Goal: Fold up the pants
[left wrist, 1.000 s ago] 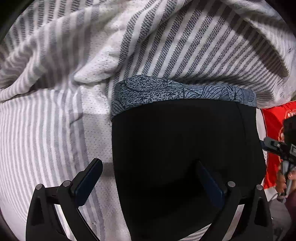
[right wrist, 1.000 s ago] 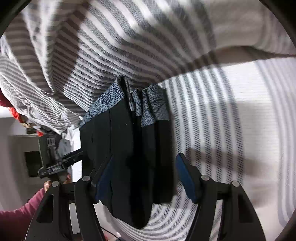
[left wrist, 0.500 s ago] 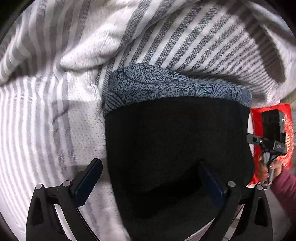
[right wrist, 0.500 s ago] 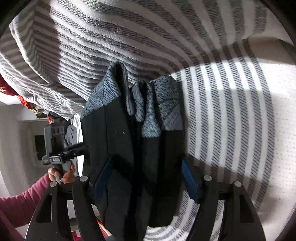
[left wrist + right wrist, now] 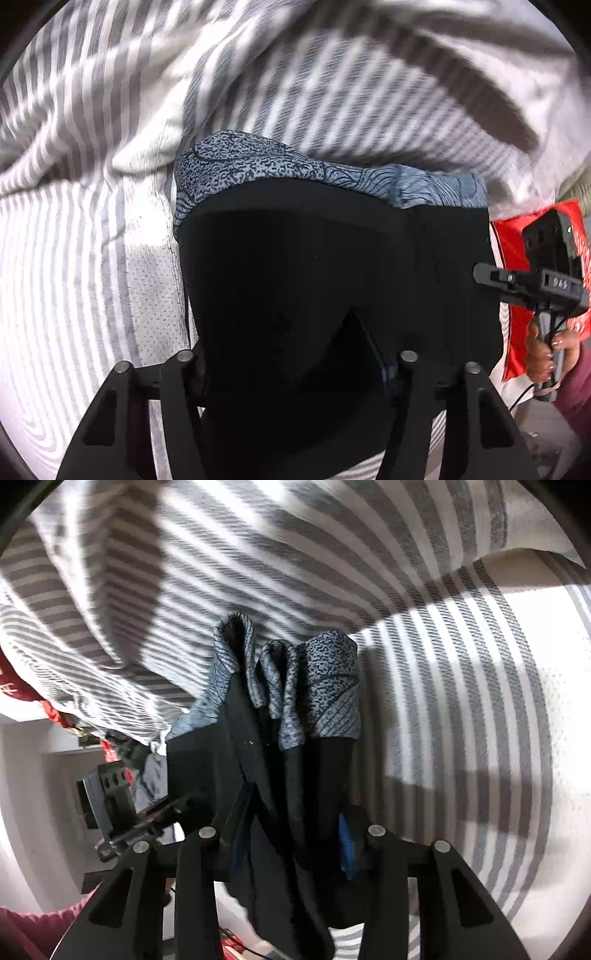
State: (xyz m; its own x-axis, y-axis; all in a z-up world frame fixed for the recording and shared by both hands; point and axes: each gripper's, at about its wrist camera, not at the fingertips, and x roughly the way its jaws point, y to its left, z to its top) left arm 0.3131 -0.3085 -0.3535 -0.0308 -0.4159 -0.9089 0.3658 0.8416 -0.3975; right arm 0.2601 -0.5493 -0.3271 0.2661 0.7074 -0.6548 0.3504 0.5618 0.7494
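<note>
The black pants [image 5: 332, 280], soft, limp and light-looking with a blue patterned waistband [image 5: 314, 173], hung over the striped bed cover [image 5: 74, 258], pinched in the closed left gripper [image 5: 291, 354] and the closed right gripper [image 5: 291, 827], and seemed best held near the edges, where bunched layers could slip.

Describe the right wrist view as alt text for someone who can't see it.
The right gripper is shut on black pants with a blue-grey patterned waistband, bunched in folds above a grey-and-white striped bedsheet. At left, the left gripper also appears.
</note>
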